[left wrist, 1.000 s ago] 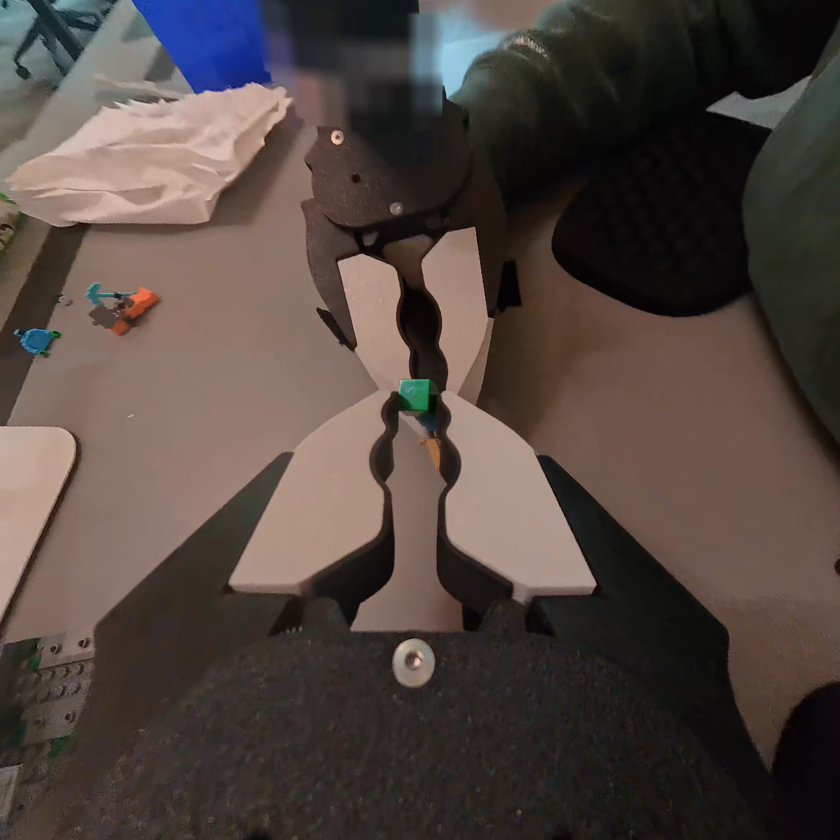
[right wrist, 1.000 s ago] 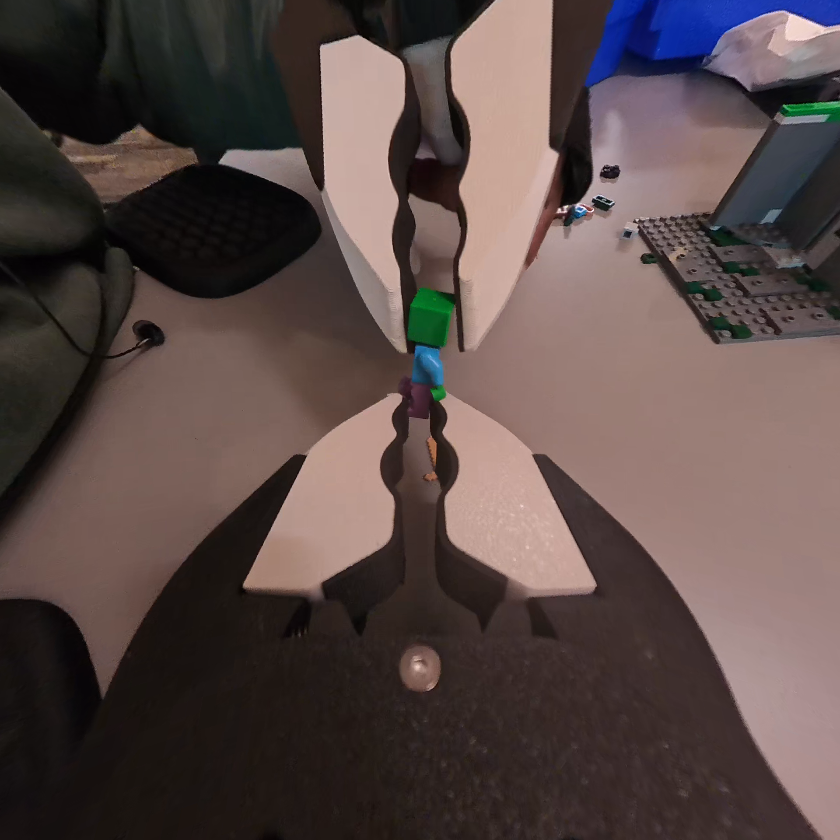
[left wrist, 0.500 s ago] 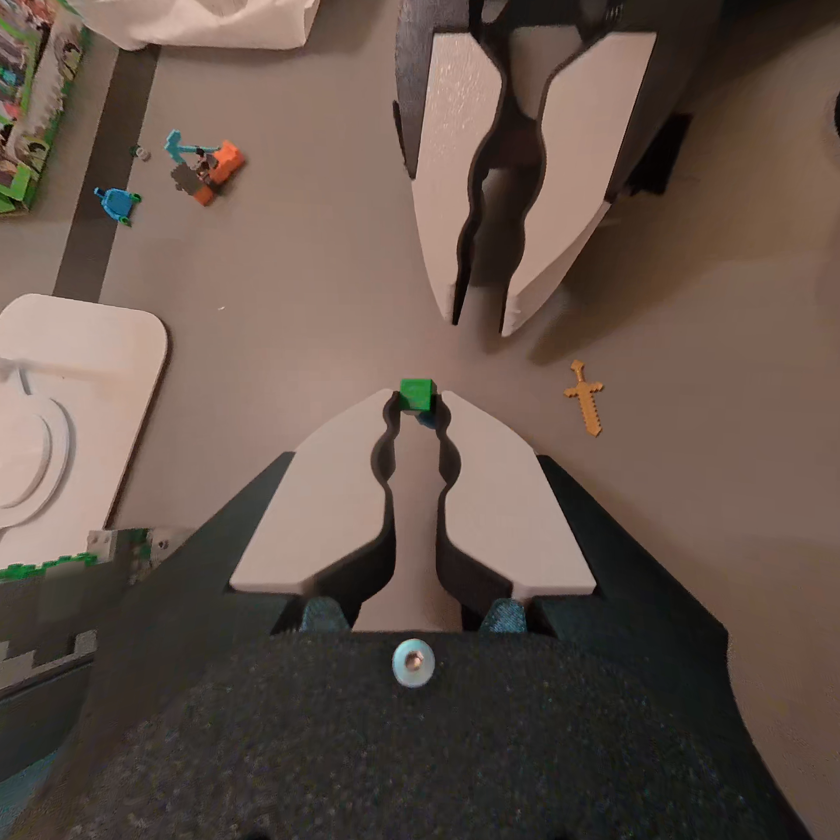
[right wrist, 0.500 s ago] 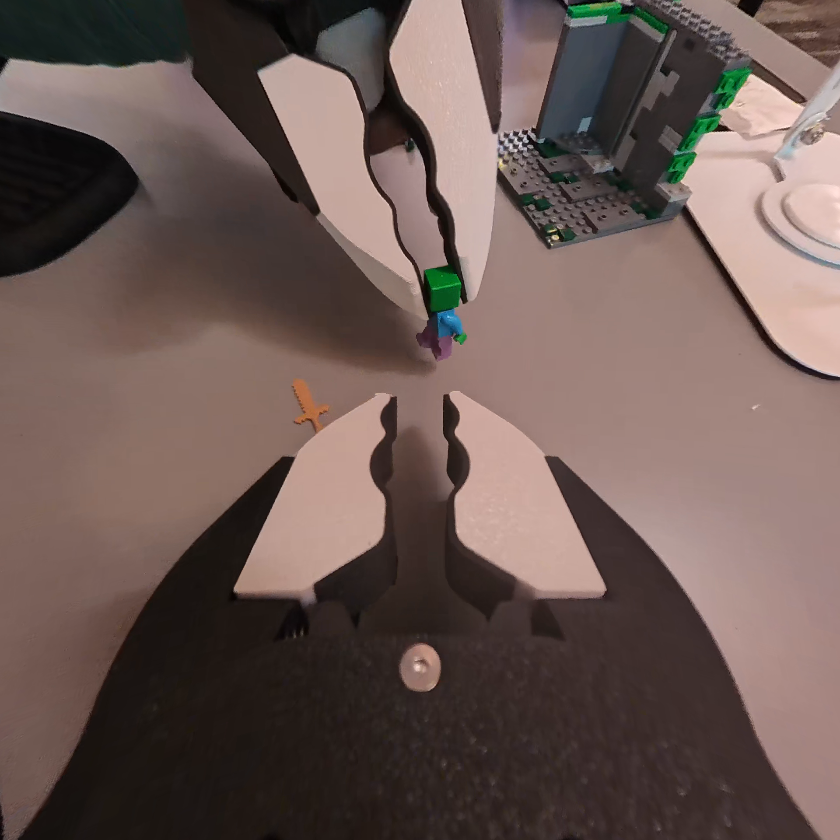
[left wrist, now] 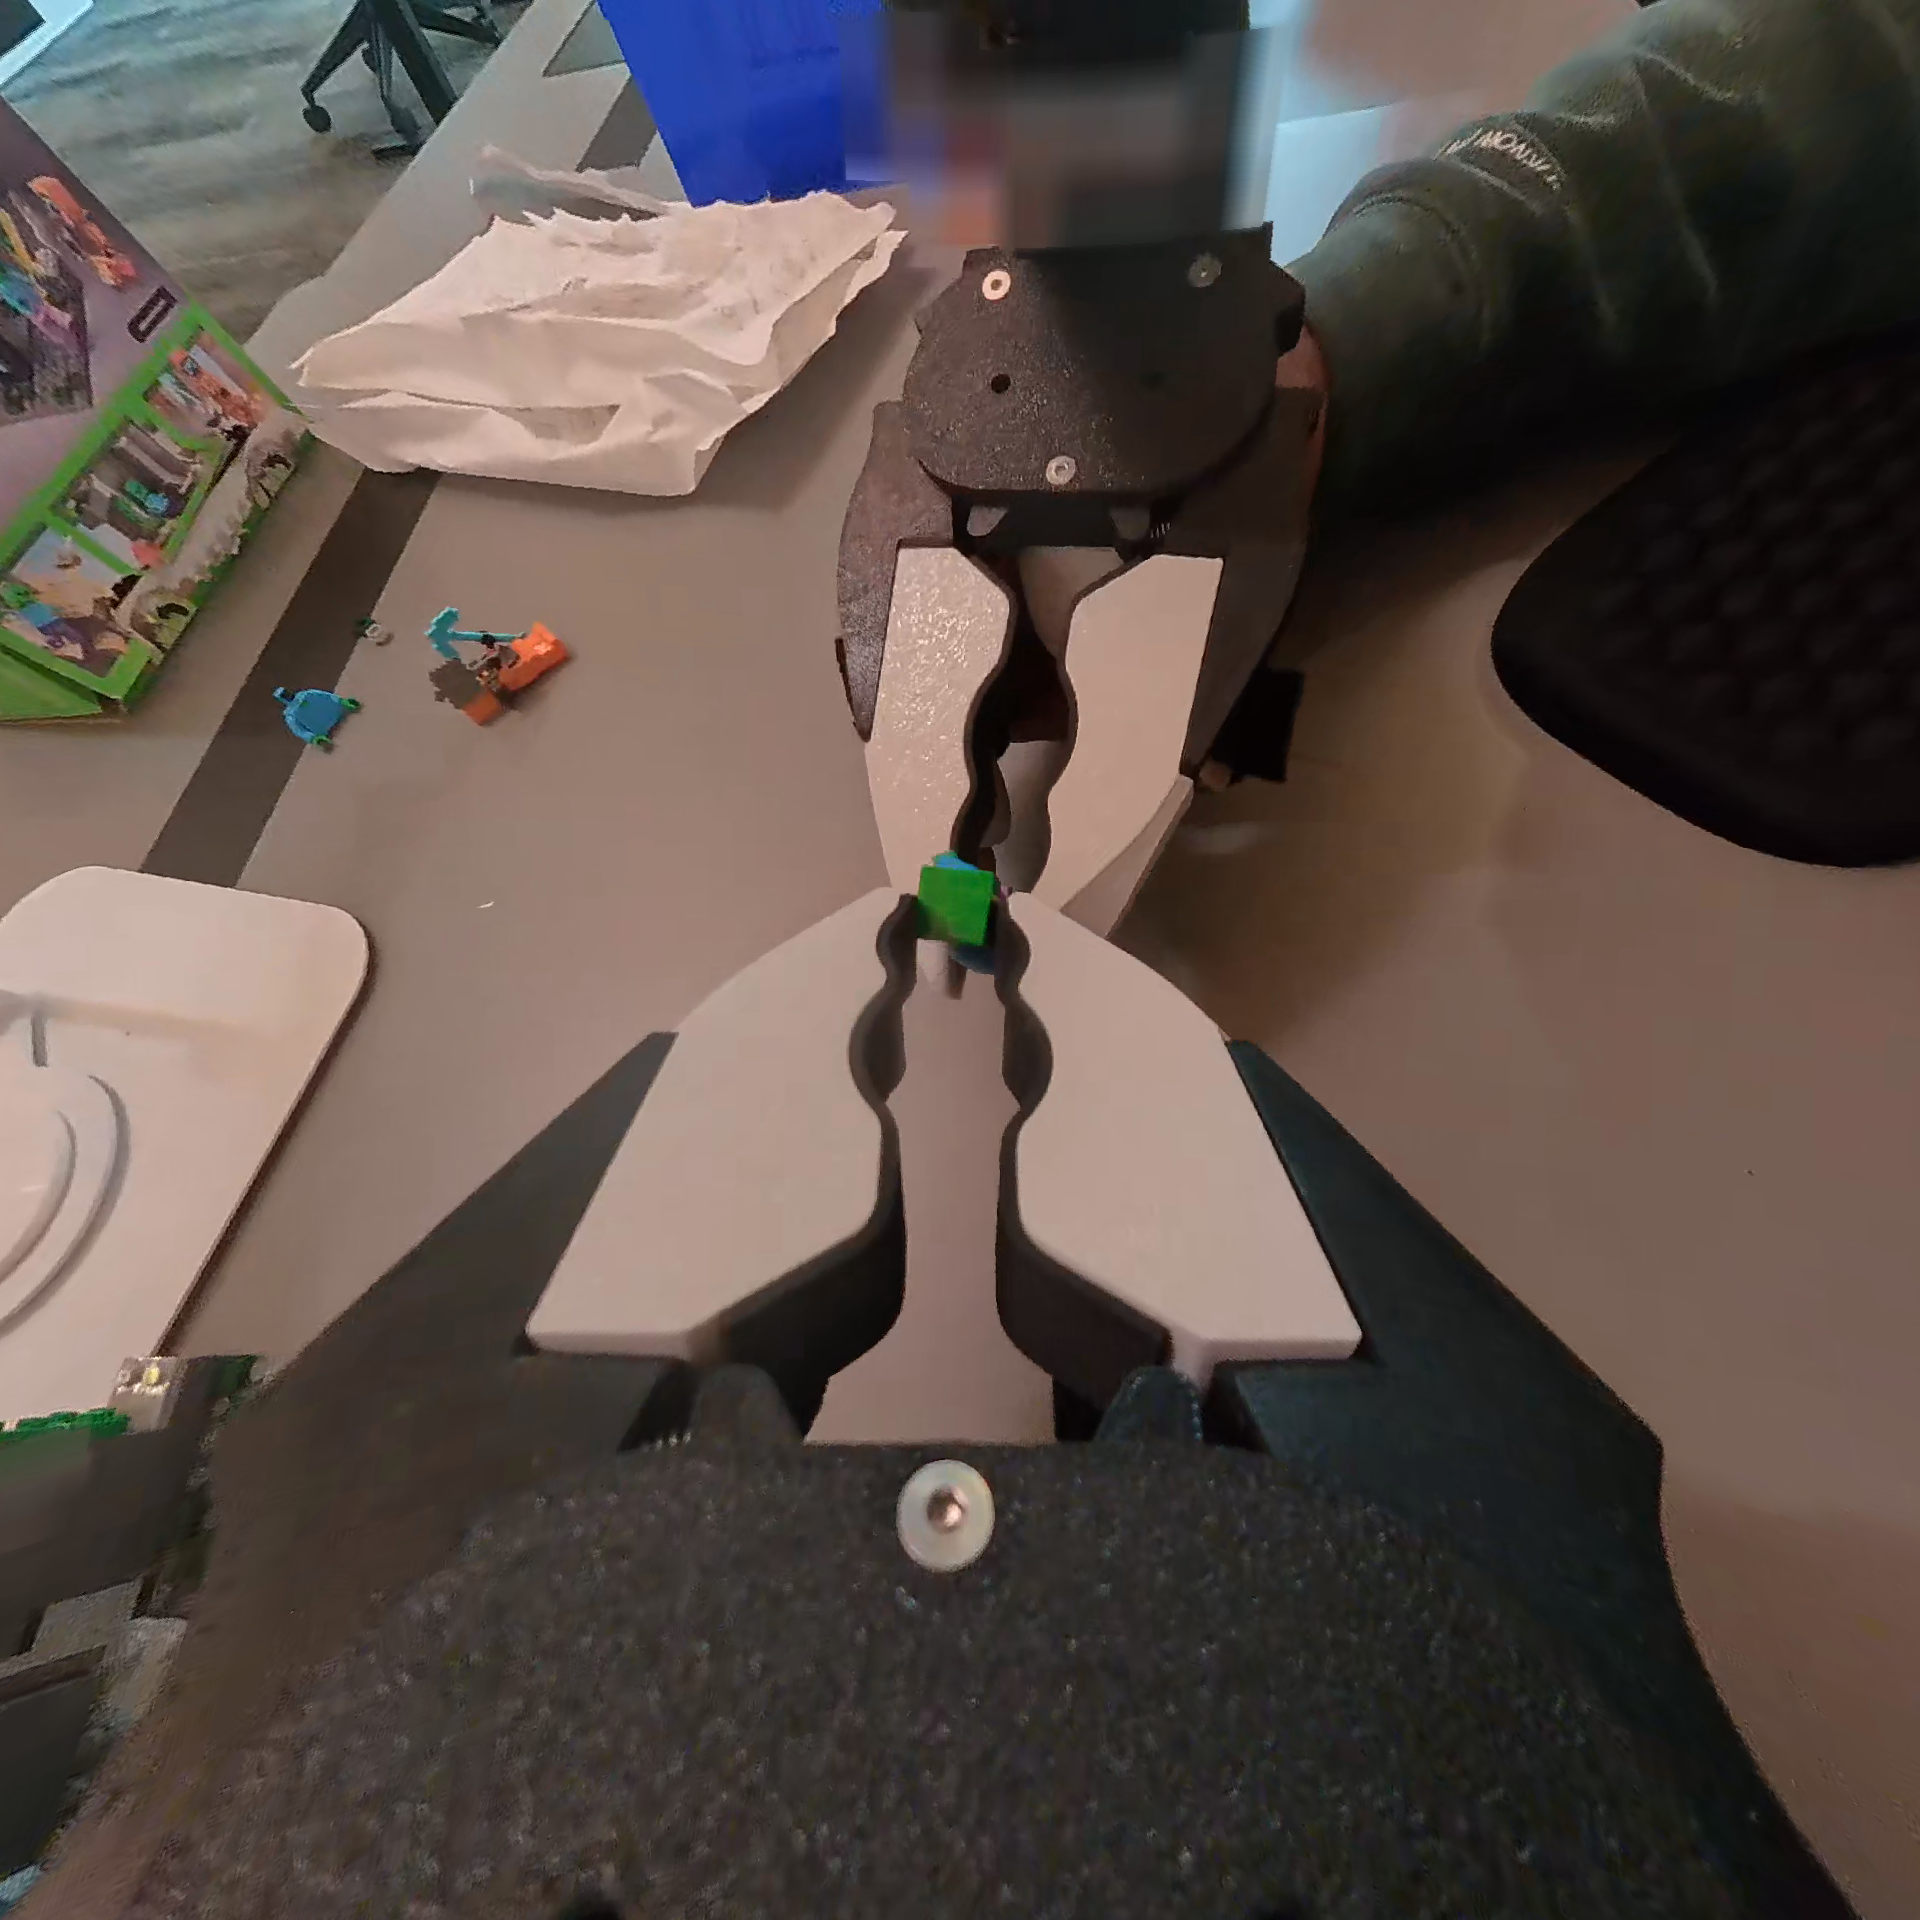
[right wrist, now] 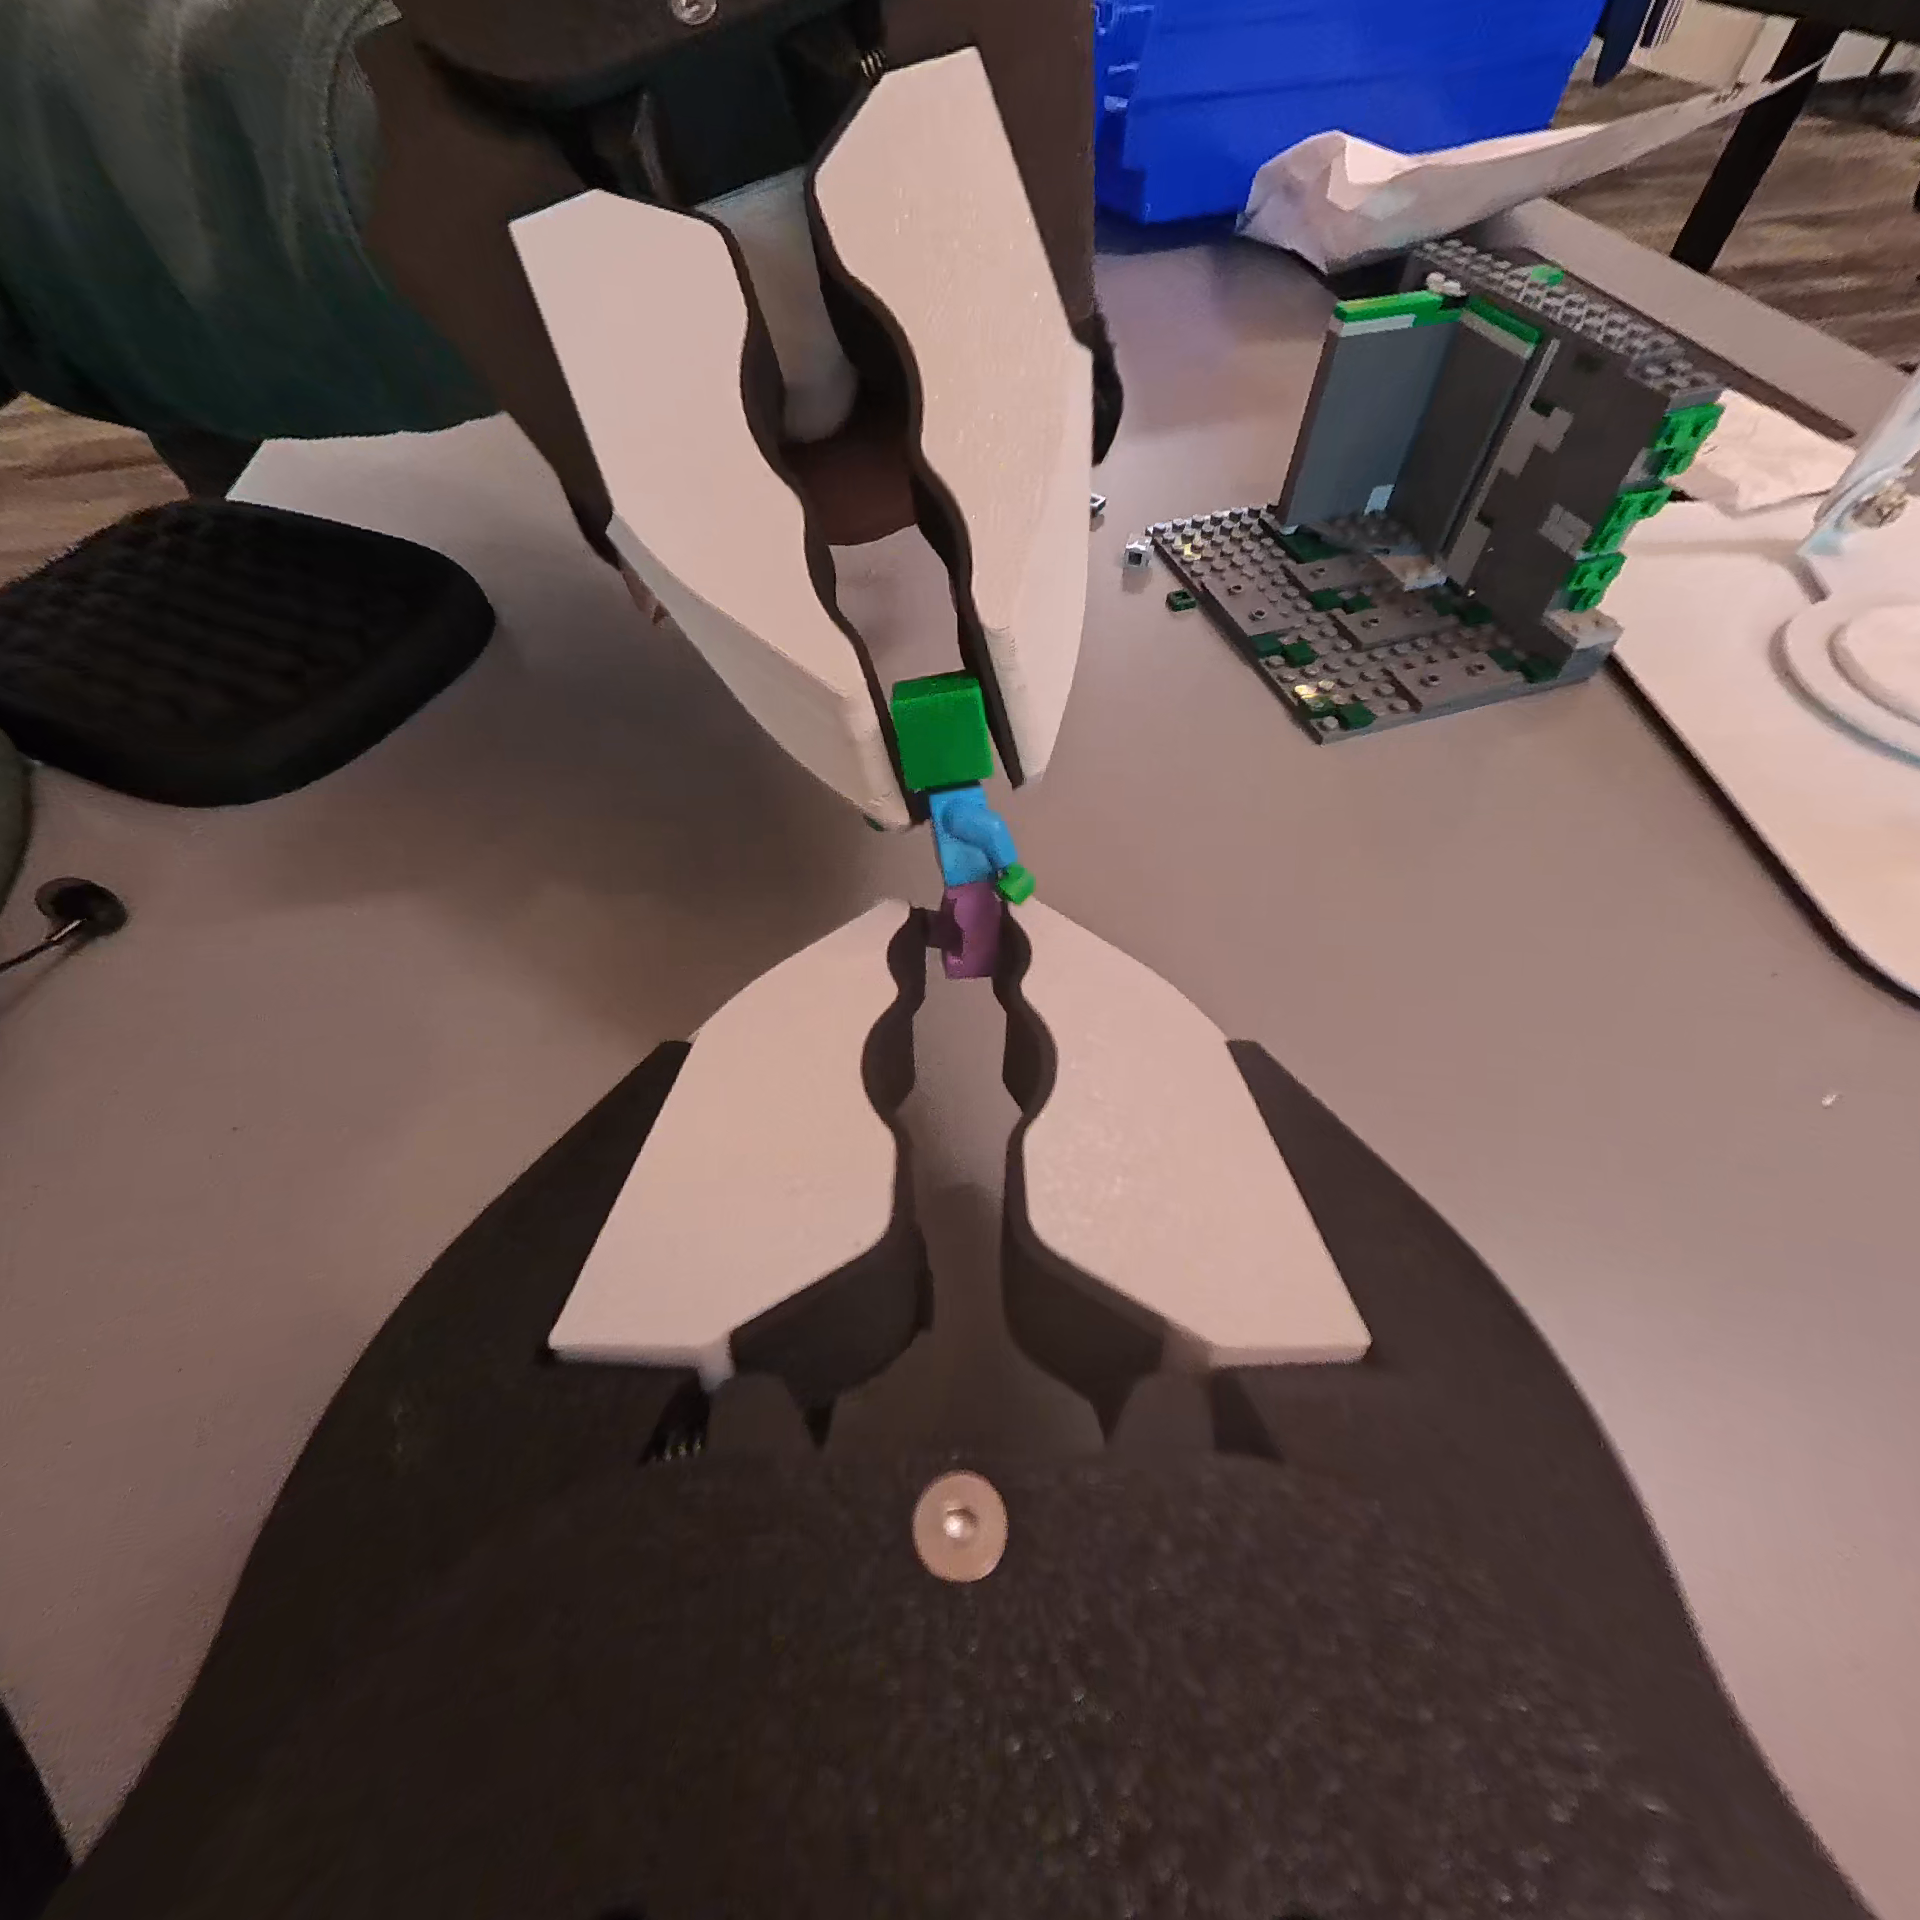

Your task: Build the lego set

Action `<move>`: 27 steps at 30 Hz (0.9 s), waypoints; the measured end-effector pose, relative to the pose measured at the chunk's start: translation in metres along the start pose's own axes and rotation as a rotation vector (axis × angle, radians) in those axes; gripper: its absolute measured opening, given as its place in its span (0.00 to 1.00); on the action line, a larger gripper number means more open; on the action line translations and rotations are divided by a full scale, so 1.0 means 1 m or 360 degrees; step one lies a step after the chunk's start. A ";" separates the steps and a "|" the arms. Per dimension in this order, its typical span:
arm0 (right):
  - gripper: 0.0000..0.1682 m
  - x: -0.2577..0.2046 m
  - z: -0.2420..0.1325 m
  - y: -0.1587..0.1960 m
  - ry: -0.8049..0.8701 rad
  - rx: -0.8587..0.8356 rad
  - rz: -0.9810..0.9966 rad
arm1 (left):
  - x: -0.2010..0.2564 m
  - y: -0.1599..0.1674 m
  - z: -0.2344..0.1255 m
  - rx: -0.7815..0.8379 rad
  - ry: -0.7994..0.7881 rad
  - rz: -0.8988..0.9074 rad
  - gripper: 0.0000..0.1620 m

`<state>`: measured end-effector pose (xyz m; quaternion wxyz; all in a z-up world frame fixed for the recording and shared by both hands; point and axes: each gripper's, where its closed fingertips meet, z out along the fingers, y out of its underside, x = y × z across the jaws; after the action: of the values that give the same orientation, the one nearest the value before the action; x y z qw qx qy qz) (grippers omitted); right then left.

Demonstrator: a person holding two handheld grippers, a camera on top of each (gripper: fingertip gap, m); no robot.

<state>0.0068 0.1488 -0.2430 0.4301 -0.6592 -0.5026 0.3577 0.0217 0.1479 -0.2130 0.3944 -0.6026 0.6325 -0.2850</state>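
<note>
Green-headed blue-and-purple minifigure (right wrist: pixel 951 821): left gripper (right wrist: pixel 940 795) clamps its head, right gripper (right wrist: pixel 961 940) pinches the legs; grey cliff build (right wrist: pixel 1455 499) far right.

Both grippers (left wrist: pixel 954 925) (right wrist: pixel 961 940) clamped (tips meeting)

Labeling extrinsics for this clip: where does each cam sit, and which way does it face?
Left wrist view: rides the left gripper, looking along its fingers at the green-headed minifigure clamped at their tips, toward the right gripper and a dark sleeve opposite.
Right wrist view: rides the right gripper, facing back at the left gripper, tips flanking the minifigure's purple legs; grey brick build behind.
Shared: both grippers, the minifigure, grey table.
</note>
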 end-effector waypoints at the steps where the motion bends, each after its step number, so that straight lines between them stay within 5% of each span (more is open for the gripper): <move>1: 0.06 0.000 -0.001 -0.001 0.0007 0.0009 -0.0014 | 0.000 0.000 -0.001 -0.0006 0.0004 0.0005 0.08; 27: 0.05 -0.020 -0.005 -0.006 -0.0107 0.0106 -0.0285 | 0.020 -0.001 -0.012 -0.0122 0.0257 0.0053 0.08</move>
<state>0.0044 0.1291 -0.2350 0.4649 -0.5846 -0.5614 0.3562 0.0127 0.1264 -0.2088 0.3234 -0.5817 0.6826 -0.3018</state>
